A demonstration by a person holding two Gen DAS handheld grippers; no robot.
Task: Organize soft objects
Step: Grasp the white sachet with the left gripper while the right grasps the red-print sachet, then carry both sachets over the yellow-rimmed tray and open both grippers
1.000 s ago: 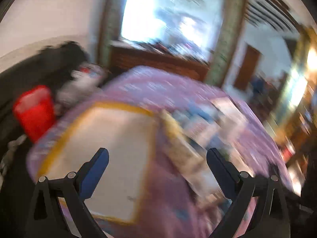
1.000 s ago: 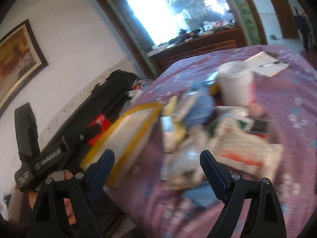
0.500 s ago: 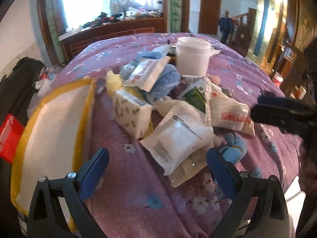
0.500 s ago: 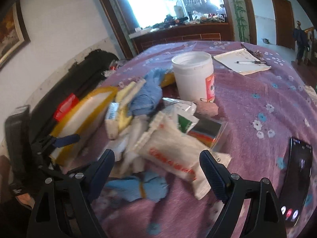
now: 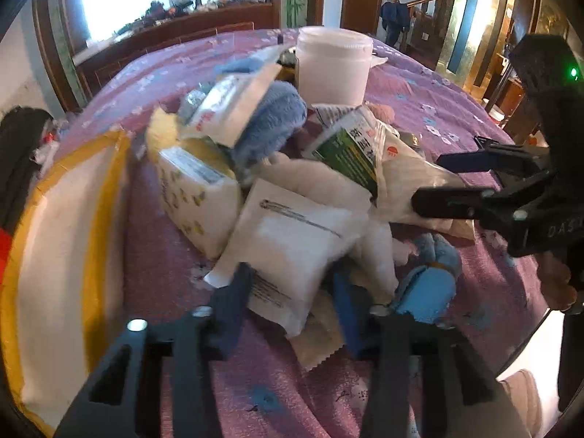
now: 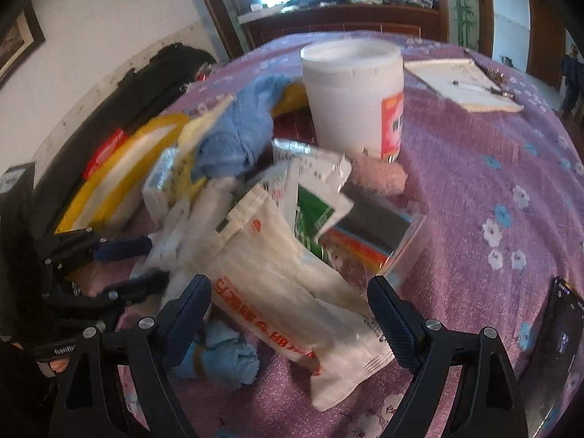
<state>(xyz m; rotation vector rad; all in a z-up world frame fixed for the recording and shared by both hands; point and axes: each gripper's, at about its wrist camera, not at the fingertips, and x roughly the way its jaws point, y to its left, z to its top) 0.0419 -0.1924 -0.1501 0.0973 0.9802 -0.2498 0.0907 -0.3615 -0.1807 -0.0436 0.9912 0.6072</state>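
Observation:
A pile of soft packets lies on the purple flowered cloth [image 5: 153, 255]. My left gripper [image 5: 288, 303] points down at the near end of a white soft packet [image 5: 292, 241]. Its jaws are closing, the packet's corner lies between the blurred fingers, and I see no firm press. My right gripper [image 6: 290, 306] stands open above a white bag with red lettering [image 6: 292, 292]; it also shows as the right gripper [image 5: 427, 179] at the right edge. In the heap lie a blue towel [image 5: 270, 124], a tissue pack [image 5: 193, 197], a green-label packet [image 5: 350, 153] and a blue plush toy [image 5: 427, 288].
A white tub [image 6: 350, 98] stands behind the pile, with a pink puff [image 6: 379, 179] beside it. A yellow-rimmed white cushion [image 5: 62, 237] lies at the left. A phone [image 6: 562, 328] and a clipboard with a pen [image 6: 463, 84] lie to the right. A black case [image 6: 146, 73] runs along the wall.
Both grippers have sunk toward the pile. The left jaws have narrowed from wide open around the white packet. The right gripper has come further into the left wrist view.

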